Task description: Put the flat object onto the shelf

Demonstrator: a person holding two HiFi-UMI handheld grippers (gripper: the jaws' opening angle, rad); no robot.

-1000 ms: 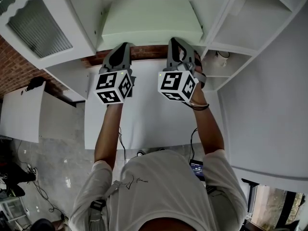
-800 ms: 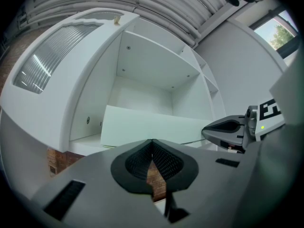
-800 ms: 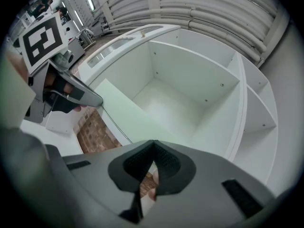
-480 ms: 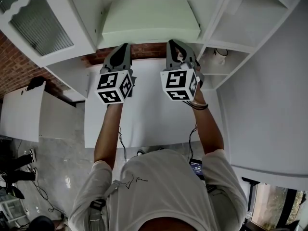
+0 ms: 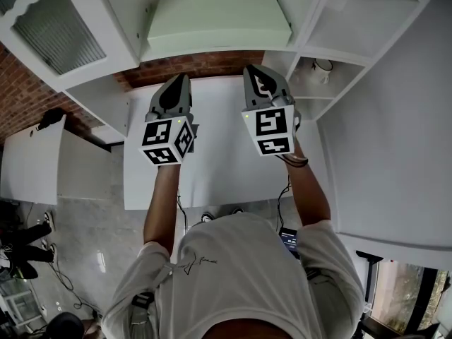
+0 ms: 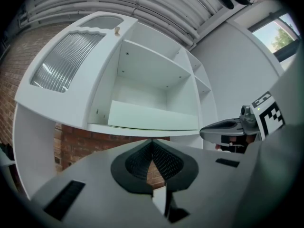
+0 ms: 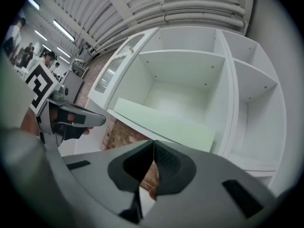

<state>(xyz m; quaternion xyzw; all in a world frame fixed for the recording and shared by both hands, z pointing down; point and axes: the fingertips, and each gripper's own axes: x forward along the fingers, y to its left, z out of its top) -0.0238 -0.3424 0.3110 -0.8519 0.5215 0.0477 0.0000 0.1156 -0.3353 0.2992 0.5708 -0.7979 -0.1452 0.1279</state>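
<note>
Flat object: a pale green, rectangular flat board [image 5: 215, 16] lies face down on the shelf and fills most of its width.
Shelf: the white lower shelf [image 6: 133, 128] of an open white cabinet compartment carries the board along its whole length, so the board needs no holding.
Board's fit: its long edge runs along the shelf's front lip. From the gripper views it looks fully inside the compartment, with nothing overhanging.
Left gripper: the left gripper [image 5: 178, 82] has its jaws pressed together on nothing. It sits level over the white table [image 5: 212, 168], well apart from the board.
Right gripper: the right gripper [image 5: 258, 73] is likewise closed and empty. It is beside the left one and points toward the cabinet.
Why the grippers are clear: neither touches the board or the shelf, which fits a board that is resting on its own.
Surroundings: a red brick wall [image 5: 205, 62] shows between shelf and table, and a cabinet door with ribbed glass [image 5: 49, 30] stands open to the left.
Task stage: judged from the board's position, the placing looks done.
</note>
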